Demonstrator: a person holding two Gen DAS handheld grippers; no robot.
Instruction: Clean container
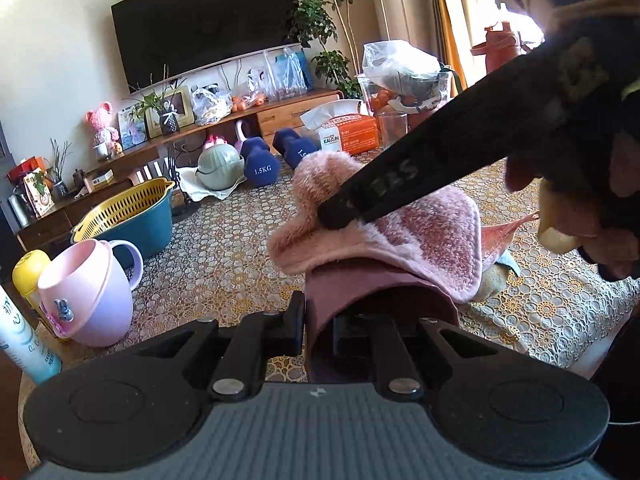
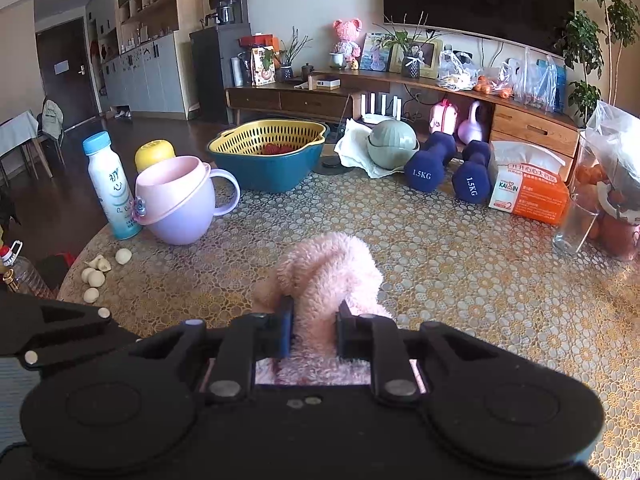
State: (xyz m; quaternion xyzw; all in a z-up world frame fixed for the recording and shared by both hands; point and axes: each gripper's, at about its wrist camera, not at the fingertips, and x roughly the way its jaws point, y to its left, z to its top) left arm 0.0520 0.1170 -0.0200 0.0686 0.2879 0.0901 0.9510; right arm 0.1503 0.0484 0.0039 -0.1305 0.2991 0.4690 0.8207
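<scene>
A dark pink container [image 1: 340, 300] sits low in the left wrist view, pinched at its rim by the left gripper [image 1: 320, 320] jaws. A fluffy pink cloth [image 2: 328, 276] drapes over it, pinched by the right gripper [image 2: 314, 334] jaws. At ten o'clock on the lace-covered surface [image 2: 440, 264] stands a lilac cup [image 2: 180, 200].

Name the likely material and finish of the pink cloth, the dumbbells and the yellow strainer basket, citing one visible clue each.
Pink cloth: soft fleece or microfibre, judging by its fuzzy pile; it is clamped in the right tool.
Dumbbells: probably a matte rubbery or vinyl coating, smooth navy with printed weight.
Strainer basket: likely moulded plastic, glossy with uniform slots.
</scene>
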